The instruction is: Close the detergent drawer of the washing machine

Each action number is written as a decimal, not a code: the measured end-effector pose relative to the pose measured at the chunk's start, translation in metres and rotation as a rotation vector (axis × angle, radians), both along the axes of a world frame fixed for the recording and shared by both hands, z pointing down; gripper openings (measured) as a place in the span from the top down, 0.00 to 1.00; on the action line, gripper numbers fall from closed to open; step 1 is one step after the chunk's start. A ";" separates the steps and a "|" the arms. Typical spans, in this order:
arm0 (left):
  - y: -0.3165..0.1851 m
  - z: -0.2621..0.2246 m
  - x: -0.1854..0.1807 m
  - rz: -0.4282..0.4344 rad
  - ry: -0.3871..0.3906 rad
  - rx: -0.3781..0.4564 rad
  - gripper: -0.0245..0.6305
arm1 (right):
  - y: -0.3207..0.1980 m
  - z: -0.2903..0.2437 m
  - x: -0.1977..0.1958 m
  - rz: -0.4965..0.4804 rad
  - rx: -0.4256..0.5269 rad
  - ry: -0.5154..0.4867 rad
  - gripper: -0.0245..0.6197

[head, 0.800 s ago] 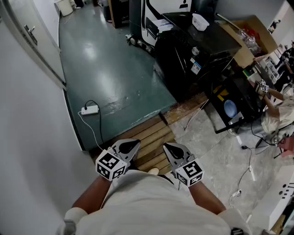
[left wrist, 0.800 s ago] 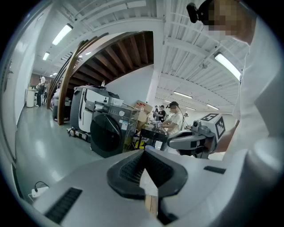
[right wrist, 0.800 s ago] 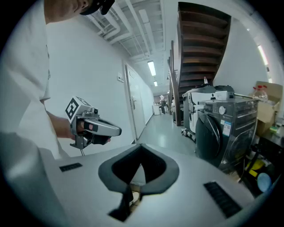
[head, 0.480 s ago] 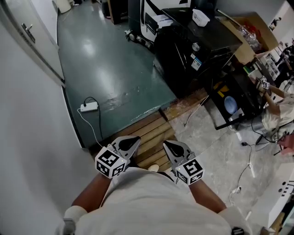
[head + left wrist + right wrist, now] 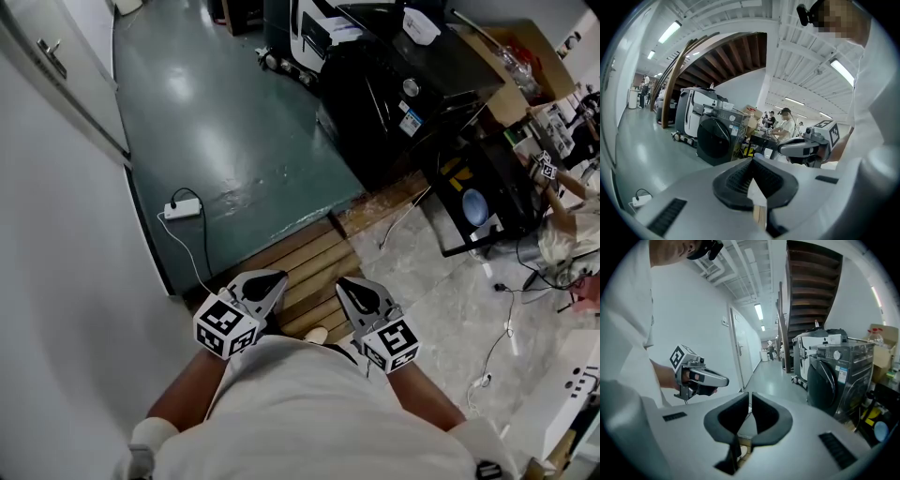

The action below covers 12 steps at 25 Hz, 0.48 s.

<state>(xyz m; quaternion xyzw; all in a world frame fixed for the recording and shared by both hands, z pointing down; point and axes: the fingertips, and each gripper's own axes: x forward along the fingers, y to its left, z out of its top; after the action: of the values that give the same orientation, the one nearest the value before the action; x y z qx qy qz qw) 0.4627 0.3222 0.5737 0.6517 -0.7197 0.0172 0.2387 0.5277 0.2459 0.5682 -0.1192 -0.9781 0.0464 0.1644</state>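
The black front-loading washing machine [image 5: 394,103] stands well ahead of me at the upper middle; it also shows as the washing machine [image 5: 717,138] in the left gripper view and the washing machine [image 5: 834,376] in the right gripper view. Its detergent drawer is too small to make out. My left gripper [image 5: 265,284] and right gripper [image 5: 352,289] are held close to my body, side by side over a wooden slatted platform [image 5: 309,267]. The jaws of the left gripper [image 5: 751,161] and of the right gripper [image 5: 750,397] are shut with nothing between them. Both are far from the machine.
A white power strip [image 5: 181,208] with its cable lies on the green floor. A white wall with a door [image 5: 56,75] runs along the left. A cardboard box [image 5: 516,56], a black frame with a blue disc [image 5: 472,202], floor cables and a seated person [image 5: 562,216] fill the right.
Both grippers keep their place by my body, still shut. The head view has shifted slightly, so the washing machine sits a little higher in the frame.
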 end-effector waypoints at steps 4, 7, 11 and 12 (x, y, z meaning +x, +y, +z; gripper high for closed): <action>0.008 0.004 -0.030 -0.021 -0.004 0.007 0.97 | 0.006 0.002 -0.027 0.003 0.003 0.002 0.95; 0.015 0.008 -0.065 -0.046 -0.019 0.019 0.97 | 0.010 0.005 -0.058 -0.001 0.010 0.009 0.94; 0.024 0.011 -0.122 -0.071 -0.020 0.035 0.87 | 0.022 0.009 -0.110 -0.022 0.020 0.040 0.94; 0.028 0.010 -0.138 -0.076 -0.021 0.038 0.87 | 0.026 0.009 -0.124 -0.027 0.020 0.049 0.94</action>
<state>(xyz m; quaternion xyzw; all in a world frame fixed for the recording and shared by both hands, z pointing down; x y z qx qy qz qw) 0.3246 0.3498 0.5835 0.6281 -0.7466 0.0013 0.2192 0.4039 0.2721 0.5774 -0.1295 -0.9724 0.0373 0.1903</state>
